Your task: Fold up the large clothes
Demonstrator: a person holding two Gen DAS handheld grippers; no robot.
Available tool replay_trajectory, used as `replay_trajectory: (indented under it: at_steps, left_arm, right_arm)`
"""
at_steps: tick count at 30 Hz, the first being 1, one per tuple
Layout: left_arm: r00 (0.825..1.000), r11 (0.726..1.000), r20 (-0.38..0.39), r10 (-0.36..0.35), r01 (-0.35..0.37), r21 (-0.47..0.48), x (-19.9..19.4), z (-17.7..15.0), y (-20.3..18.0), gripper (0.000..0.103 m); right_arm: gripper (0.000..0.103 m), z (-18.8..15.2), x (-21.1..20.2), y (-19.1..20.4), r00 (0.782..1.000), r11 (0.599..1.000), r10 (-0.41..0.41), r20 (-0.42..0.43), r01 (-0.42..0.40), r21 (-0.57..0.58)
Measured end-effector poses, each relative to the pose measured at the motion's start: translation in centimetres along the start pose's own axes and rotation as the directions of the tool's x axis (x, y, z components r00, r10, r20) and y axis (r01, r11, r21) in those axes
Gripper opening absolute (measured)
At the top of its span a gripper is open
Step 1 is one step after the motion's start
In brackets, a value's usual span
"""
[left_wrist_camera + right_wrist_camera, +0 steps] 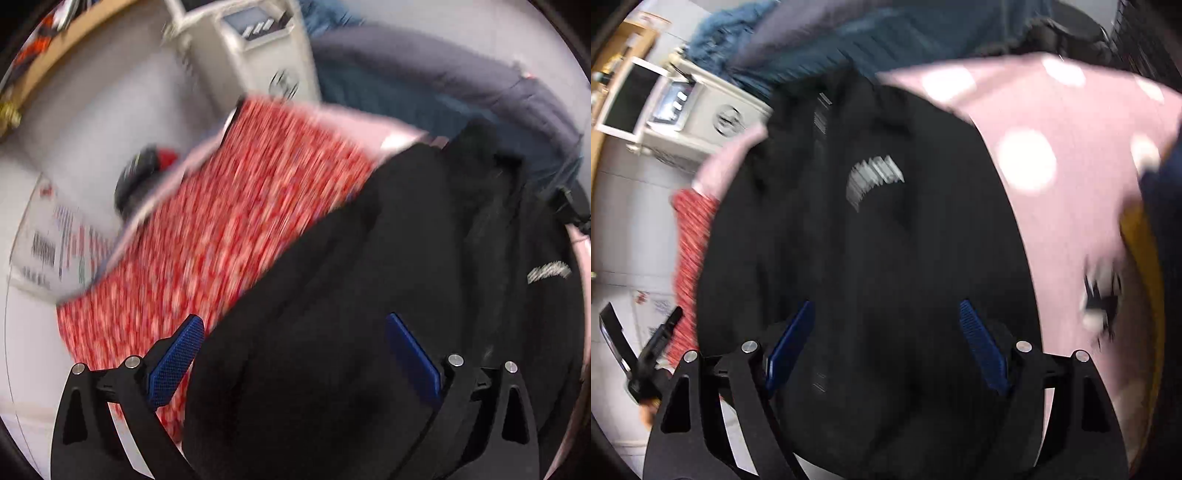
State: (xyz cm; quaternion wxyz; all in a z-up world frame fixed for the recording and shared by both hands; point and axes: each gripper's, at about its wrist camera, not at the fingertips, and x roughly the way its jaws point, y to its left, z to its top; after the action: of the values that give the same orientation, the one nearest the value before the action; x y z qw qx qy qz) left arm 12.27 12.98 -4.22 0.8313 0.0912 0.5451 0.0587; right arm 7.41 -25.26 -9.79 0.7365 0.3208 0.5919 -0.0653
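Black jacket [857, 236] lies spread on pink spotted sheet [1071, 155], red patterned cloth [207, 229] beside it. Left gripper [295, 354] and right gripper [886, 343] gape wide, nothing between the pads. Fabric looks soft, floppy, moderately heavy (zip may slip); best pinched at hem or shoulder seams.

Nothing can be read; motion blur smears every mark. The black garment [849, 240] carries a pale chest logo [873, 177], illegible. A white sheet [55, 243] bears a barcode and coloured print, and the beige appliance [255, 55] a round emblem, both unreadable.
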Motion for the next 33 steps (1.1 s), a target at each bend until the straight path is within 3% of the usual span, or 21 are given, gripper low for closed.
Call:
replay_trajectory:
  at_steps: [3,8,14,16,20,22,23,25,28,30,33]
  left_arm:
    - [0.997,0.999,-0.076,0.024,-0.027,-0.045,2.6,-3.9,2.6,0.097]
    - [0.990,0.994,-0.134,0.032,-0.045,-0.098,3.5,-9.6,5.7,0.096]
    - [0.997,0.998,-0.083,0.009,-0.014,-0.067,0.5,-13.7,5.4,0.096]
    - [0.998,0.999,-0.062,-0.031,0.030,-0.017,-0.6,-15.2,3.8,0.097]
    - [0.994,0.977,-0.102,-0.048,0.069,0.204,-0.8,-18.8,-1.7,0.097]
    - [0.994,0.949,-0.104,0.031,0.004,0.317,0.3,-20.5,-4.1,0.097]
    - [0.988,0.918,-0.073,0.135,-0.097,0.384,1.3,-21.7,-5.4,0.097]
    - [0.972,0.877,-0.037,0.232,-0.192,0.440,3.2,-23.0,-6.4,0.088]
    - [0.976,0.893,-0.081,0.203,-0.151,0.424,4.0,-22.8,-5.9,0.054]
    - [0.973,0.896,-0.056,0.223,-0.182,0.405,3.3,-21.5,-4.7,0.010]
    - [0.974,0.928,-0.012,0.227,-0.213,0.305,1.1,-18.0,-1.1,0.005]
  right_arm:
    - [0.081,-3.5,1.2,-2.3,0.997,0.997,-0.072,-0.041,0.071,-0.011]
    - [0.081,-7.2,2.3,-5.1,0.985,0.990,-0.142,-0.094,0.140,-0.025]
    - [0.081,-8.8,2.4,-5.6,0.985,0.990,-0.141,-0.102,0.138,-0.037]
    - [0.081,-9.2,2.3,-5.3,0.985,0.989,-0.141,-0.099,0.136,-0.056]
    - [0.081,-10.6,2.0,-4.0,0.987,0.990,-0.120,-0.109,0.112,-0.083]
    - [0.081,-10.9,1.8,-3.5,0.987,0.990,-0.112,-0.114,0.102,-0.096]
    - [0.081,-11.1,1.7,-3.4,0.988,0.990,-0.111,-0.112,0.100,-0.100]
    - [0.081,-11.5,1.4,-3.5,0.988,0.990,-0.107,-0.108,0.096,-0.104]
    - [0.081,-12.0,0.7,-4.1,0.989,0.989,-0.117,-0.092,0.108,-0.100]
    - [0.081,-12.3,-0.1,-4.8,0.990,0.989,-0.120,-0.076,0.113,-0.094]
    - [0.081,-12.7,-0.9,-6.2,0.990,0.990,-0.129,-0.052,0.126,-0.069]
